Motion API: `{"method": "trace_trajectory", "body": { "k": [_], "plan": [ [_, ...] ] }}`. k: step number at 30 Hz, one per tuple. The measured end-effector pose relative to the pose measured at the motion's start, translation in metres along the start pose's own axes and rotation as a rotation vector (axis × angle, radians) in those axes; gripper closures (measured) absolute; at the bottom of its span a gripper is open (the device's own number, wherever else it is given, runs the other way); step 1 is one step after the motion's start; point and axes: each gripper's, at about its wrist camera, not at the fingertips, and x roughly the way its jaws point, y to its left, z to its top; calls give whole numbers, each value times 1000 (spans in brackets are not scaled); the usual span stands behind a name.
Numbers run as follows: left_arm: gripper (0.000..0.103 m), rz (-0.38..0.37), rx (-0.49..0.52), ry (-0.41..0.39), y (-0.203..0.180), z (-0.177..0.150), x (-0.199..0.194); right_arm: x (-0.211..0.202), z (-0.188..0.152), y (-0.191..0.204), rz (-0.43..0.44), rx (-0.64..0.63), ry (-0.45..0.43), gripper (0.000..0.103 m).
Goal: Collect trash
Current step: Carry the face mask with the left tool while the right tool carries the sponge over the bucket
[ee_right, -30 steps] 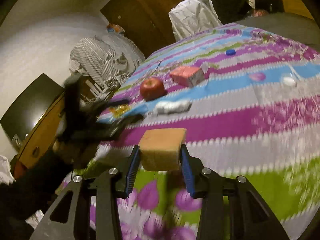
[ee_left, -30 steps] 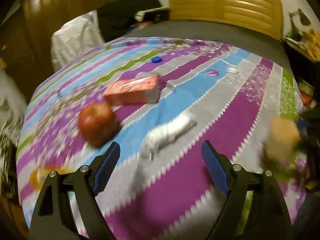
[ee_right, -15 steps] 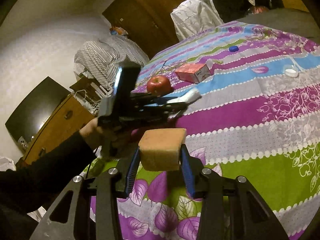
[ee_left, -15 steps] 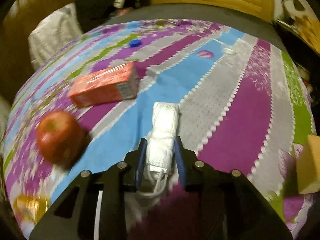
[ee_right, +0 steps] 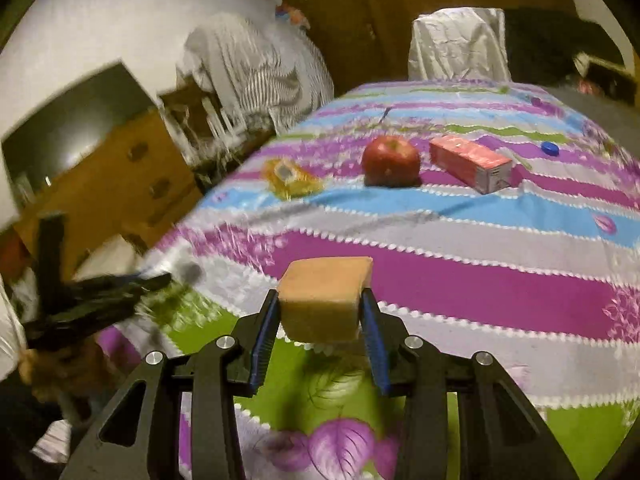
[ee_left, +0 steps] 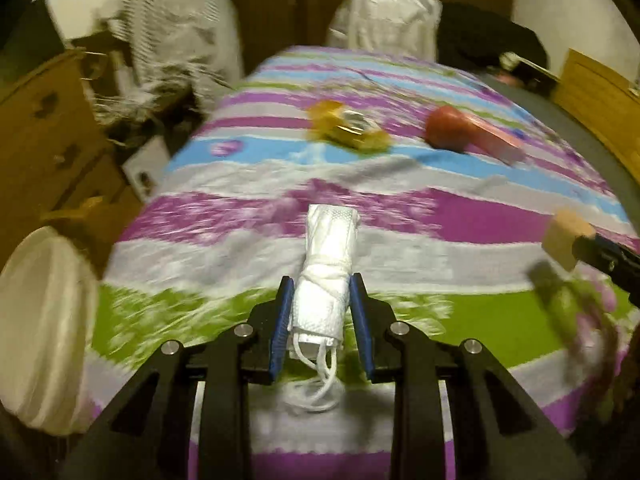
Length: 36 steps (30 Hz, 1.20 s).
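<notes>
With both tongs loaded, I'm mid-carry: left tongs (ee_left: pixel 322 312) easing slightly open yet pinching the rolled face mask (ee_left: pixel 326 268), right tongs (ee_right: pixel 322 320) clamped on the tan sponge block (ee_right: pixel 322 298) above the bed (ee_right: pixel 480 292). Next I probably need the white bin (ee_left: pixel 44 328).

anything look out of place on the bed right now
Yes: litter on a bedspread. A crumpled yellow wrapper, a red carton tipped on its side, a blue bottle cap and a red apple lie loose on it.
</notes>
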Motion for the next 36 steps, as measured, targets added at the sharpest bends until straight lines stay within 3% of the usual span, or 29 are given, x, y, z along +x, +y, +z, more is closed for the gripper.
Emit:
{"method": "trace_trajectory", "body": {
  "k": [1, 3, 5, 8, 12, 15, 19, 20, 21, 22, 23, 24, 29, 36],
  "plan": [
    [71, 5, -8, -13, 2, -3, 3, 8, -3, 5, -5, -4, 18, 61],
    [54, -3, 22, 4, 0, -11, 18, 24, -11, 5, -35, 4, 59, 58],
    [52, 20, 37, 5, -1, -17, 24, 28, -19, 4, -45, 15, 70, 43],
    [41, -1, 46, -32, -3, -18, 17, 21, -24, 0, -61, 29, 52, 36],
    [32, -25, -17, -89, 11, -18, -1, 4, -27, -6, -67, 63, 15, 36],
    [31, -37, -63, -95, 19, -17, -1, 3, -25, -1, -64, 64, 9, 36],
    [32, -40, -19, -62, 11, -18, 11, 18, -23, 9, -86, 52, 34, 40],
    [39, -29, -3, -55, 10, -19, 16, 23, -23, 8, -87, 65, 40, 51],
    [56, -27, -1, -43, 10, -21, 20, 27, -24, 6, -84, 77, 47, 57],
    [59, -30, -5, -28, 11, -22, 24, 29, -26, 4, -84, 89, 44, 59],
    [75, -42, -8, -36, 11, -23, 22, 29, -27, 4, -80, 94, 35, 61],
    [78, -63, -12, -36, 11, -23, 19, 26, -27, 2, -69, 103, 27, 62],
    [78, -47, -90, -91, 23, -17, -6, 12, -22, 11, -19, 127, -9, 63],
    [78, 68, -192, -139, 69, 2, -56, 15, 5, 79, 85, 6, -2, 63]
  ]
}}
